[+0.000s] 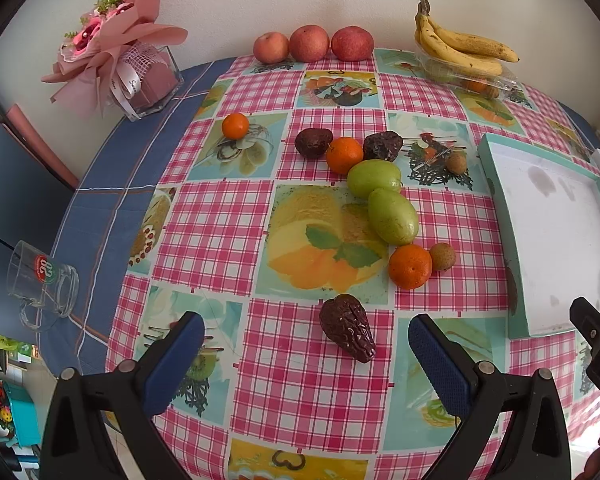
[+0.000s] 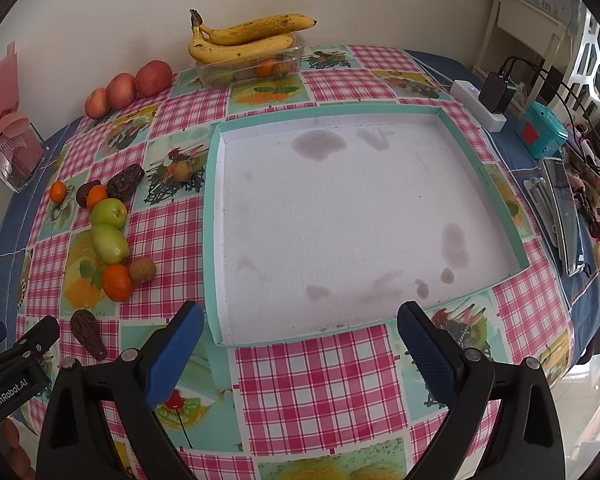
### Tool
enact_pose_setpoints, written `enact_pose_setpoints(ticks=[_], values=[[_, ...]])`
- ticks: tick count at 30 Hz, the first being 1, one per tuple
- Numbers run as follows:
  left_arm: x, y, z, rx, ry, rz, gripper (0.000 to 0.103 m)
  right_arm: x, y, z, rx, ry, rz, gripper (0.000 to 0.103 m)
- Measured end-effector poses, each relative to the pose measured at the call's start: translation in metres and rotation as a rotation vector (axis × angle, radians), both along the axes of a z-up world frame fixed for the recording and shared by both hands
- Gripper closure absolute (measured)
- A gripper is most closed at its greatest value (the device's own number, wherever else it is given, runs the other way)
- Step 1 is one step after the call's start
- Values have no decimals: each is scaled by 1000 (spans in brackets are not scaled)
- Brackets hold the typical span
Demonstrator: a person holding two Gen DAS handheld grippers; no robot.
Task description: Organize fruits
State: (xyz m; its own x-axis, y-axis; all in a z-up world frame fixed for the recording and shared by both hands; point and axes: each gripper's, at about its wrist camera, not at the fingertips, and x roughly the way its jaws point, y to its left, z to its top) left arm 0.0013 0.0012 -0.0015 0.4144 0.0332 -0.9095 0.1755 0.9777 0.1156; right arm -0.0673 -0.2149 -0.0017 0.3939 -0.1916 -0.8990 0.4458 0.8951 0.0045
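Loose fruit lies on the checked tablecloth: a dark wrinkled fruit [image 1: 347,332] nearest me, an orange [image 1: 409,266] beside a small brown fruit [image 1: 442,256], two green fruits [image 1: 392,216], and more oranges and dark fruits behind. My left gripper [image 1: 306,344] is open, hovering just short of the near dark fruit, nothing between its fingers. A shallow white tray with a teal rim [image 2: 214,184] lies empty to the right. My right gripper [image 2: 300,340] is open over the tray's near edge. The same fruit cluster [image 2: 108,240] shows at the left in the right wrist view.
Three apples [image 1: 310,44] line the wall at the back. Bananas [image 1: 460,48] rest on a clear plastic box holding fruit. A bouquet in a glass box [image 1: 140,76] and a glass mug [image 1: 44,284] stand at the left. A power strip [image 2: 478,106], phone and clutter fill the right edge.
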Motion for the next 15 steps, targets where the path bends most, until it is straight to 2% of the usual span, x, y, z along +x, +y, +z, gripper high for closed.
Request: enact_pose_setpoints(ticks=[15], values=[[0, 0, 0, 3, 0, -1, 0, 0, 1, 1, 0, 1, 0, 6]])
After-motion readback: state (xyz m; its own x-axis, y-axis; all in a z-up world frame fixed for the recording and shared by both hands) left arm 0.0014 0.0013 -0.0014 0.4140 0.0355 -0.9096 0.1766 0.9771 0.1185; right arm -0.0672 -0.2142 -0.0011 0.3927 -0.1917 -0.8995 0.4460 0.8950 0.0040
